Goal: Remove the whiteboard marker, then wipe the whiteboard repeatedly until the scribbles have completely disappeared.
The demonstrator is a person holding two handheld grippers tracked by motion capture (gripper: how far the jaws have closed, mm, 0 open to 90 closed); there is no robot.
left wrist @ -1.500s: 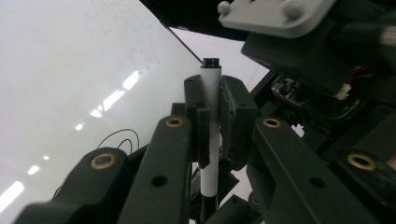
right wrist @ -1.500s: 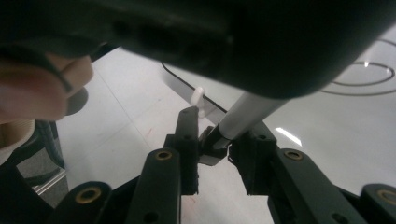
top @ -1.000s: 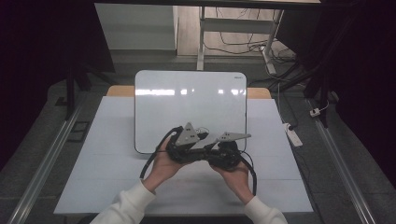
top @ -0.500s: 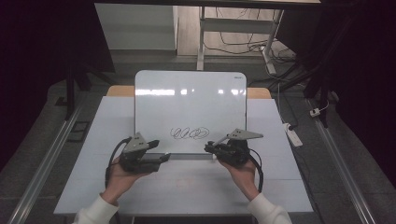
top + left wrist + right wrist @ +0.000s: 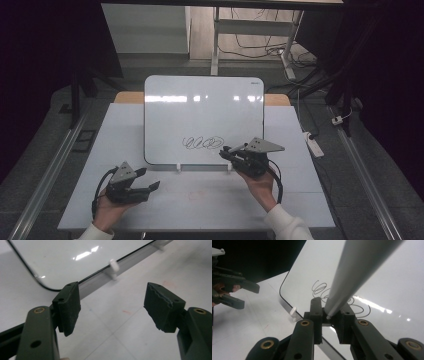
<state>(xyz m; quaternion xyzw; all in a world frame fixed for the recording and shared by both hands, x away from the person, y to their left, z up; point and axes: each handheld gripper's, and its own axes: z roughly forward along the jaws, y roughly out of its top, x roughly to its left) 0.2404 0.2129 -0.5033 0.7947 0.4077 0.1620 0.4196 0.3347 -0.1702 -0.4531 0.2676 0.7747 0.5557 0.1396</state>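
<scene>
Black scribble (image 5: 203, 143) now sits uncovered on the whiteboard (image 5: 200, 107), ahead of the right gripper (image 5: 231, 150), whose jaws clamp a grey marker (image 5: 352, 272). Left gripper (image 5: 150, 179) has pulled back low over the table (image 5: 210, 200), jaws just opening, wide, empty; likely uncapping done.

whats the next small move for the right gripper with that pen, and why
Probably tip the pen toward the whiteboard: the right gripper is shut on it beside the scribble, while the left gripper, jaws just opened and empty, sits apart on the table.
</scene>
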